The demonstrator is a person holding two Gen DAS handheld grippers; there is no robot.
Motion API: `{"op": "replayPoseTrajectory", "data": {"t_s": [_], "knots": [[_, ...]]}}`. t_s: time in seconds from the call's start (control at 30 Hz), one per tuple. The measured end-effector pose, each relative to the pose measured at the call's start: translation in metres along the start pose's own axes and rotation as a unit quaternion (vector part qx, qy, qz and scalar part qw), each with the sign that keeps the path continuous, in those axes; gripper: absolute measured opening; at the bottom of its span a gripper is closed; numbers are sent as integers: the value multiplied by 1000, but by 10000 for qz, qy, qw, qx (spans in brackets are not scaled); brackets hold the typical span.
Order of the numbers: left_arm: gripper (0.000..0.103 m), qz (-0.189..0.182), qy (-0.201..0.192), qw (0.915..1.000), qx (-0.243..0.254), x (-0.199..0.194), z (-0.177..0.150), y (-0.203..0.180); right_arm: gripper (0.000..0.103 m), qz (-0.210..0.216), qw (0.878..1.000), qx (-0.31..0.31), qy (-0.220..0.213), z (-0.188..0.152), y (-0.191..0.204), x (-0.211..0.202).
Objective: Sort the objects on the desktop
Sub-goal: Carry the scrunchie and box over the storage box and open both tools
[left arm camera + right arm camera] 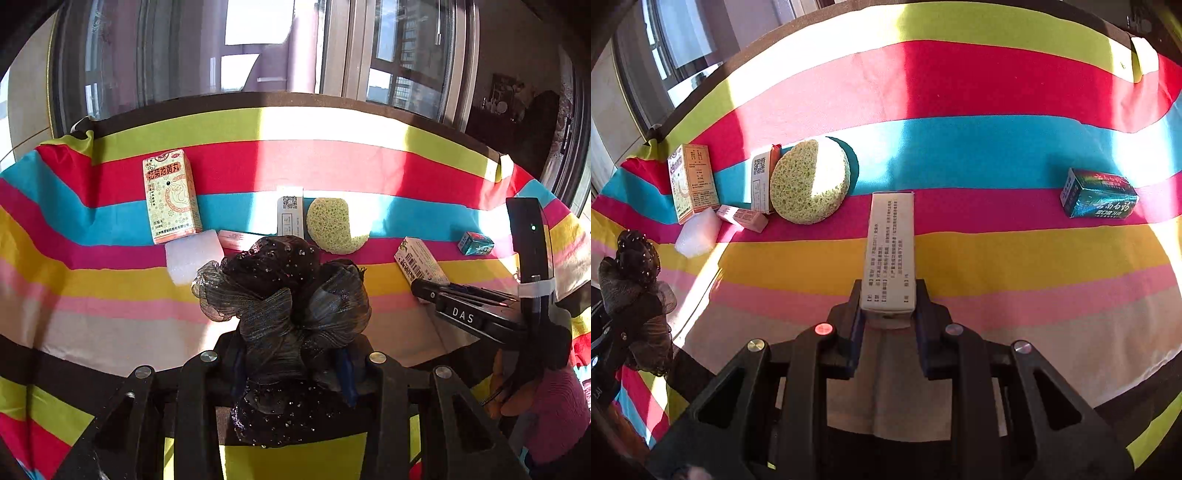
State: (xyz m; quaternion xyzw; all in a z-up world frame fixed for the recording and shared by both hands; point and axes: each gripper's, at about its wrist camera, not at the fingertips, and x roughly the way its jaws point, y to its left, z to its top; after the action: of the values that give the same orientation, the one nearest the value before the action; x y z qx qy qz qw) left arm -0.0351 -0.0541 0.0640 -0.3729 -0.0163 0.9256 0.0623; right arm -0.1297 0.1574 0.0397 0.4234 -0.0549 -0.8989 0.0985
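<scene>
My left gripper [291,369] is shut on a black sequined mesh hair bow [284,295], which bulges up between the blue pads and hides the table behind it. The same bow [635,266] shows at the left edge of the right wrist view. My right gripper [888,314] is shut on the near end of a long white printed box [889,254] that points away over the yellow stripe. That box [419,260] and the right gripper [432,295] appear at the right of the left wrist view.
On the striped tablecloth [997,155] a cluster lies at the left: a yellow medicine box [692,181], white foam block [696,236], small pink box [742,218], QR-code box [759,184] and round green sponge [809,182]. A teal box [1099,199] lies alone on the right. Windows stand behind the table.
</scene>
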Motion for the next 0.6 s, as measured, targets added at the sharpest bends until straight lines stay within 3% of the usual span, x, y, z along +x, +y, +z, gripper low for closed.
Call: {"op": "replayPoseTrajectory", "data": {"t_s": [0.1, 0.3, 0.6], "knots": [[40, 98, 188, 9998, -41, -18, -28, 10, 27, -12, 9997, -250, 41, -14, 12, -11], [42, 276, 501, 9976, -380, -38, -71, 42, 27, 391, 9967, -690, 176, -59, 42, -40], [45, 402, 378, 9974, -458, -63, -95, 59, 27, 438, 9909, -1239, 278, -102, 97, -71]]}}
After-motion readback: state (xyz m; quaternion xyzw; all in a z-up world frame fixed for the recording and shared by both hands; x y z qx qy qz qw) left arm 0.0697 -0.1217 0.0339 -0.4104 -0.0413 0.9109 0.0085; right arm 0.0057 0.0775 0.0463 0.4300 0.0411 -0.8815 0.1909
